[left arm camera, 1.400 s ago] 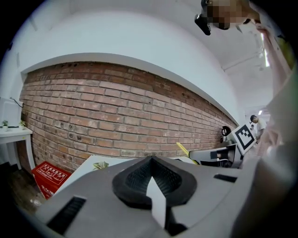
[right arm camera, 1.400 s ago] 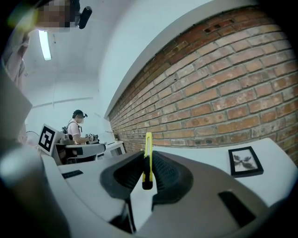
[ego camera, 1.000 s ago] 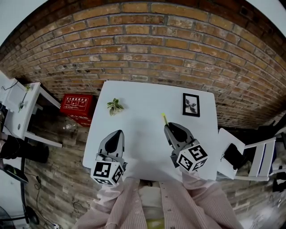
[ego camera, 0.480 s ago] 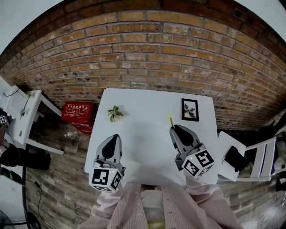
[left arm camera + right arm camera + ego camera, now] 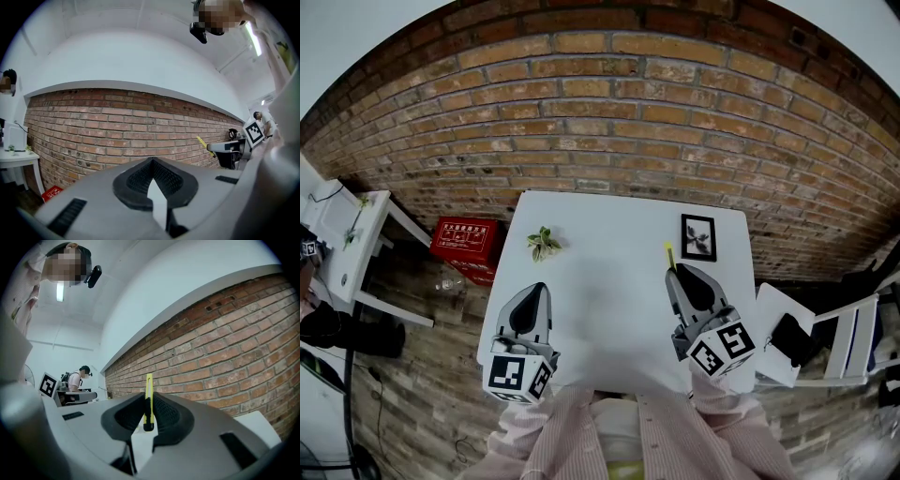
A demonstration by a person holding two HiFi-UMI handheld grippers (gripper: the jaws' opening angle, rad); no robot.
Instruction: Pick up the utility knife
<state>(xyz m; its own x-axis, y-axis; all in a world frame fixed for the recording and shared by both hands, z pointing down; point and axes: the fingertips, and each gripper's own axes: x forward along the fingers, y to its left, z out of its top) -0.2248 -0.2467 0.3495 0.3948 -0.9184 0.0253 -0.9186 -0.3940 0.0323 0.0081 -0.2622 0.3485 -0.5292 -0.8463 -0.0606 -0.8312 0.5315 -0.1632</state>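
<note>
Head view: right tongs [image 5: 684, 281] grip the knife [image 5: 669, 254], a thin yellow plastic strip poking past the tips over the smooth white desk [image 5: 600, 234], so the pickup looks done with only holding left; left tongs [image 5: 534, 298] hang idle over the desk's near-left part. Left gripper view: black ribbed pads [image 5: 135, 180] meet at the tip with nothing between them, rough brick wall [image 5: 117, 126] ahead. Right gripper view: the pads, set narrow, pinch the knife's flat yellow-and-black body edge-on and upright, and I judge it clear of the desk.
</note>
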